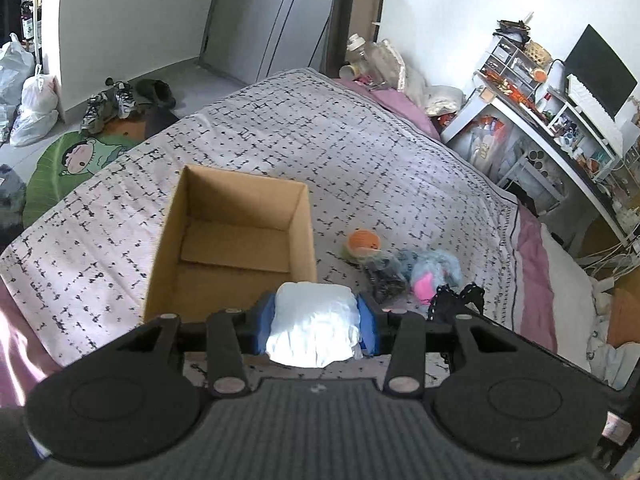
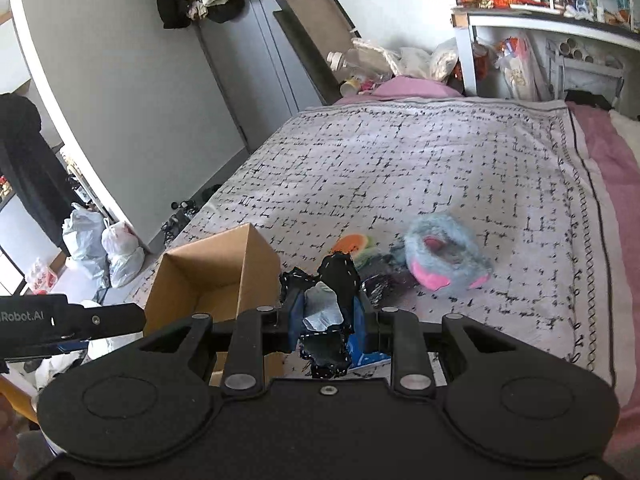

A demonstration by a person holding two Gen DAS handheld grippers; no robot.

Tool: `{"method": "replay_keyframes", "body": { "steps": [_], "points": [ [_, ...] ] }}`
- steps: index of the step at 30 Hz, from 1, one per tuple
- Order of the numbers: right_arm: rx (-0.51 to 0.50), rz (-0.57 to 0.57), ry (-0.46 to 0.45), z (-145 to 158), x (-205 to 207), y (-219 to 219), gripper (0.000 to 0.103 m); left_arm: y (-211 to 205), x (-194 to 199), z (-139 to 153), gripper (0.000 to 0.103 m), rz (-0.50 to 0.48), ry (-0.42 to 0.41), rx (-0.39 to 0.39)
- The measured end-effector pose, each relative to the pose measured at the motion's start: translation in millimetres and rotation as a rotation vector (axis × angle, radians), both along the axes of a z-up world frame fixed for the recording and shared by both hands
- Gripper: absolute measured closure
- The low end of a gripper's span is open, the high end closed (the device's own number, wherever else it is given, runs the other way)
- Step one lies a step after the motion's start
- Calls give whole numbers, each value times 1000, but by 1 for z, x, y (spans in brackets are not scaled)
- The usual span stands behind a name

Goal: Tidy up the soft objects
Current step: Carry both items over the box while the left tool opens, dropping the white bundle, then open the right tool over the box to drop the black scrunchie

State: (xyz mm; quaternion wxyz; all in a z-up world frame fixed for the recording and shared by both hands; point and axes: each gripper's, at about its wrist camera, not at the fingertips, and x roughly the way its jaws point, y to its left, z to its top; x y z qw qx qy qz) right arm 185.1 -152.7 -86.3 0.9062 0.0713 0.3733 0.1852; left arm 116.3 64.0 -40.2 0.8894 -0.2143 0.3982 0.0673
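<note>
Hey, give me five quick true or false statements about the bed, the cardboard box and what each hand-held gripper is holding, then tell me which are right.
1. The left hand-held gripper is shut on a white cloth bundle. True.
2. The cardboard box is full of toys. False: its inside shows only bare cardboard.
3. The right hand-held gripper is open and holds nothing. False: it is shut on a black fabric piece.
4. A grey and pink plush toy lies on the bedspread, outside the box. True.
5. The box stands on the floor. False: it stands on the bedspread.
</note>
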Motion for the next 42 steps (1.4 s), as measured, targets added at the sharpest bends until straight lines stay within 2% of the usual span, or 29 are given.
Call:
{"method": "replay_keyframes", "body": {
  "steps": [13,24,32,42],
  "points": [
    [-19,-8,-17,-3,4,25,77,41,8,-28,60,21,40,-2],
    [-18,47,-17,-6,10,61,77,70,21,-57,59,51,93,-35],
    [-13,102,15,-16,15,93,77,89,31,-78,59,71,116,-65],
    [7,171,76,-26,16,113,76,95,38,-84,56,45,144,-76]
  ]
}}
